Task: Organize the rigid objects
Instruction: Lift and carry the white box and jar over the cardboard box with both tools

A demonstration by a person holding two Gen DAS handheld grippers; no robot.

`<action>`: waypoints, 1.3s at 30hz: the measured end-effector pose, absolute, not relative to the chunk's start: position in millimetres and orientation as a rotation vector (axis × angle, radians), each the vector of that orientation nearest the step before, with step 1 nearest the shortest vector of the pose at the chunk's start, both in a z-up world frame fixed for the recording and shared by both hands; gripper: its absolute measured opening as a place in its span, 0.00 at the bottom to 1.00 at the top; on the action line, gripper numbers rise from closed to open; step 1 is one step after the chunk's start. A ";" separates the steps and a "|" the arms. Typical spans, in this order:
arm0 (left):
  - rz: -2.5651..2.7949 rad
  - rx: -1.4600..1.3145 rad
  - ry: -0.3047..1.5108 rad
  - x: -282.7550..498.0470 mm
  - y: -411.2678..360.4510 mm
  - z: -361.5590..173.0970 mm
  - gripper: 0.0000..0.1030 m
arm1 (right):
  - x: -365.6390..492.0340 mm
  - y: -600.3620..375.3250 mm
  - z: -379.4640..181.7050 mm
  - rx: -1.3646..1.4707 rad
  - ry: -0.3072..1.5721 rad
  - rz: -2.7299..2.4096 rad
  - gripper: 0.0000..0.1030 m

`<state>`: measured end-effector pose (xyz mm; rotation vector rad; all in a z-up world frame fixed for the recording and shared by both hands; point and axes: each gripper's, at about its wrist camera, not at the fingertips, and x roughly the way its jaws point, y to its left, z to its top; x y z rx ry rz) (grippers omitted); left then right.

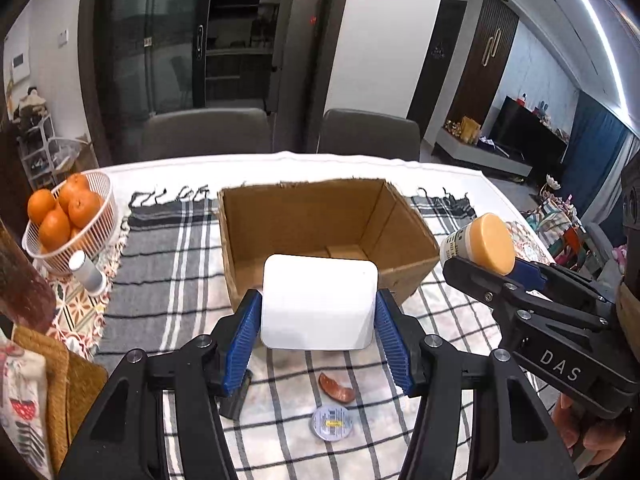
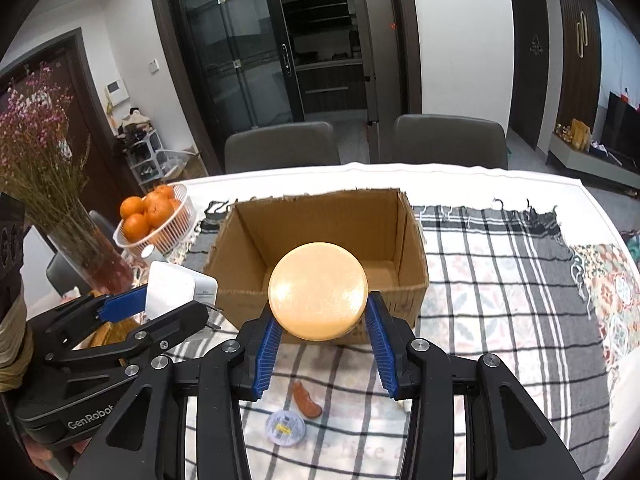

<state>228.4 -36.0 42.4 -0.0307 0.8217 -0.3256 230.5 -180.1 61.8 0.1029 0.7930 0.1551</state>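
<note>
My left gripper [image 1: 318, 312] is shut on a white rectangular charger block [image 1: 319, 306] and holds it above the table, just in front of the open cardboard box [image 1: 320, 216]. The block also shows in the right wrist view [image 2: 172, 294]. My right gripper [image 2: 320, 320] is shut on a jar with a tan round lid [image 2: 318, 290], also held in front of the box [image 2: 320, 224]. In the left wrist view the jar [image 1: 480, 244] is to the right of the box. The box looks empty.
A small round tin [image 1: 332, 422] and an orange-brown curved piece [image 1: 336, 388] lie on the checked cloth below the grippers. A white basket of oranges [image 1: 68, 216] and a small white bottle [image 1: 86, 270] stand at the left. A vase of dried flowers [image 2: 60, 208] stands at far left.
</note>
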 end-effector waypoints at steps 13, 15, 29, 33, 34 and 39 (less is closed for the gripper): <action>-0.297 -0.006 0.815 262.1 -35.5 51.5 0.55 | 266.3 -180.1 73.2 0.079 0.793 0.158 0.41; -0.295 -0.005 0.823 269.3 -35.8 50.8 0.55 | 275.5 -181.0 72.1 0.077 0.806 0.159 0.41; -0.284 0.067 0.905 319.6 -40.2 28.1 0.55 | 328.4 -182.4 44.1 0.044 0.930 0.154 0.41; -0.282 0.087 0.936 332.2 -42.3 18.5 0.55 | 341.7 -183.0 31.8 0.039 0.978 0.157 0.41; -0.281 0.094 0.942 334.6 -43.3 16.1 0.55 | 345.1 -183.3 27.9 0.036 0.994 0.160 0.41; -0.282 0.129 0.988 348.3 -48.6 3.6 0.55 | 358.8 -185.9 16.4 0.020 1.036 0.157 0.41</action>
